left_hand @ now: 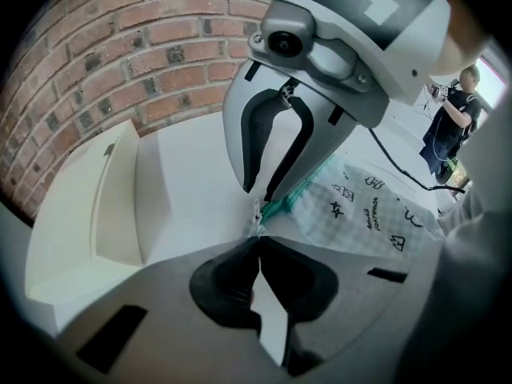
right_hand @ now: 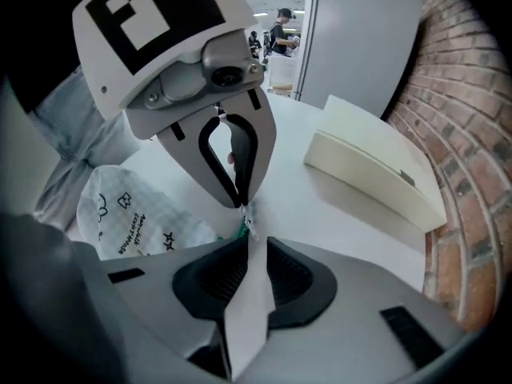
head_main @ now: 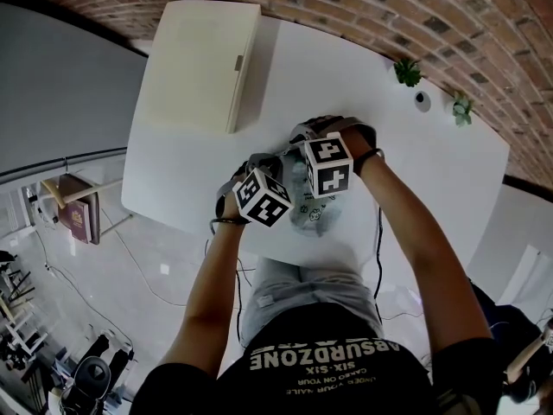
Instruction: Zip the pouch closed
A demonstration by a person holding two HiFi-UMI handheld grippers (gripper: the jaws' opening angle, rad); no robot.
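While the left tool is clamped on the pouch at its zipper end, likely anchoring it on the surface, the right tool stands open, gripping nothing, zipper pull just beyond its tips.

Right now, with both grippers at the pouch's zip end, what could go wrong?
1. The right gripper has its jaws slightly apart at the zipper pull, so a tug may slip off.
2. The pouch lies at the table edge, pinched only by the shut left gripper; it could drag off.
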